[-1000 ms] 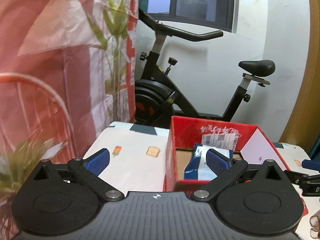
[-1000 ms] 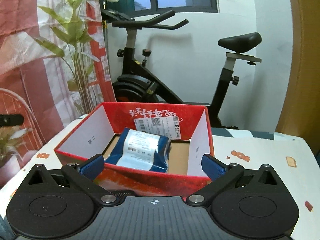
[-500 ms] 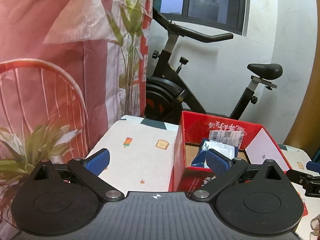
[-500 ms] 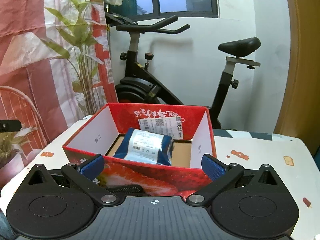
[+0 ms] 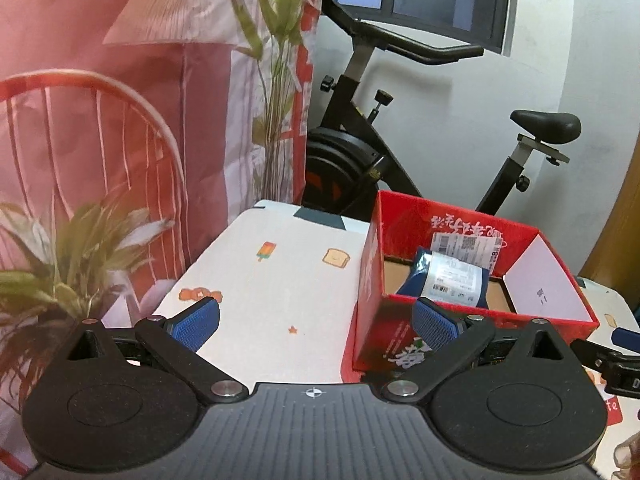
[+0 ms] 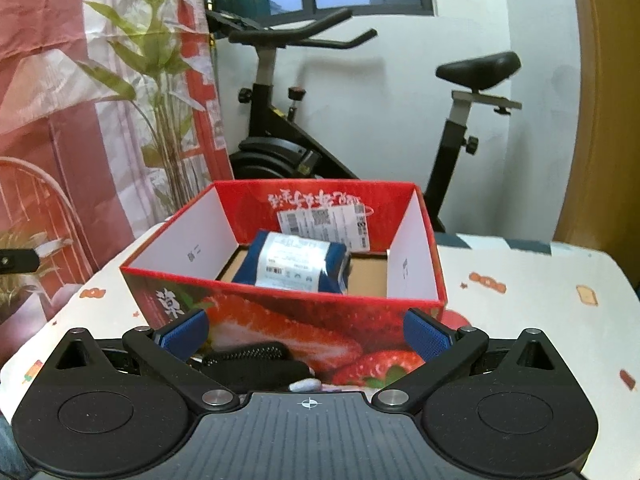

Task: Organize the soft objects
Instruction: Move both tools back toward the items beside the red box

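Both grippers are hanging wide apart, holding nothing: the left gripper (image 5: 316, 324) is hovering over the patterned tablecloth (image 5: 276, 280) beside the red box (image 6: 280, 320), while the right gripper (image 6: 306, 334) is facing the box's strawberry-printed front. The 1 blue soft package (image 6: 294, 268) is lying inside the box on its cardboard floor. A dark mesh item (image 6: 252, 360) is sitting just under the right gripper's fingers.

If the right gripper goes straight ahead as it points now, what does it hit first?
Most likely the near wall of the red strawberry box, squarely ahead of the open right gripper. A dark object lies lower, between them; depth is unclear.
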A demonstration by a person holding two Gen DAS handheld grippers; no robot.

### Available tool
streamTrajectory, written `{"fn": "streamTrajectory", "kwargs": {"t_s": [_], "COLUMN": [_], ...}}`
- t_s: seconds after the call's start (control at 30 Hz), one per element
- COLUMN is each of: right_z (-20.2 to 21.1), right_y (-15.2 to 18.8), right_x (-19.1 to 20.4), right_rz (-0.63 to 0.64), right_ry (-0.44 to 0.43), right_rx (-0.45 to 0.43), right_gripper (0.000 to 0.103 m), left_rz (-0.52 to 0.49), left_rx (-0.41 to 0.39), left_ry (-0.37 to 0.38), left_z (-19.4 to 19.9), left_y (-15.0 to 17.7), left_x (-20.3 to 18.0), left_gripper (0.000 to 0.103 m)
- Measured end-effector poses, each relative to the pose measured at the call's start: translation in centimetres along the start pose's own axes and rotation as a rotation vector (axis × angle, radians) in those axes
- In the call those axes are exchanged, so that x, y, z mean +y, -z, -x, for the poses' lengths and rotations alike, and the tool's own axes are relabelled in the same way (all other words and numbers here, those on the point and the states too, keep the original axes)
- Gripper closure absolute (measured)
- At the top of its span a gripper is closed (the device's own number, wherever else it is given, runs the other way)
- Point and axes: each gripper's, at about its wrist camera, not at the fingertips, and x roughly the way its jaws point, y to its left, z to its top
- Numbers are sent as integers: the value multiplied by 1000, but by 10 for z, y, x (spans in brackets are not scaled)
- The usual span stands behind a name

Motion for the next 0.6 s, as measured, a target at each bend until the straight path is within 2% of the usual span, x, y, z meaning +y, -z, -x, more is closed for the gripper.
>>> {"fn": "streamTrajectory", "kwargs": {"t_s": [0.2,0.33,0.5,0.6], "right_z": [-7,-23,-30,-32], "right_y": [11,18,33,42], "right_x": [5,1,-1,-2], "right_rz": [-3,-24,-23,-21], "right_ry": [16,32,28,23], "right_rx": [1,49,80,97], "right_gripper": [0,0,0,1], "left_rz": [-40,-13,-52,-56], "left_rx": [18,68,104,153], "left_ry": [31,71,116,153], "left_z": [-8,-22,-27,-33], "left_y": [11,18,29,40], "left_x": [-6,-8,-21,-25], "left_gripper": [0,4,6,13]}}
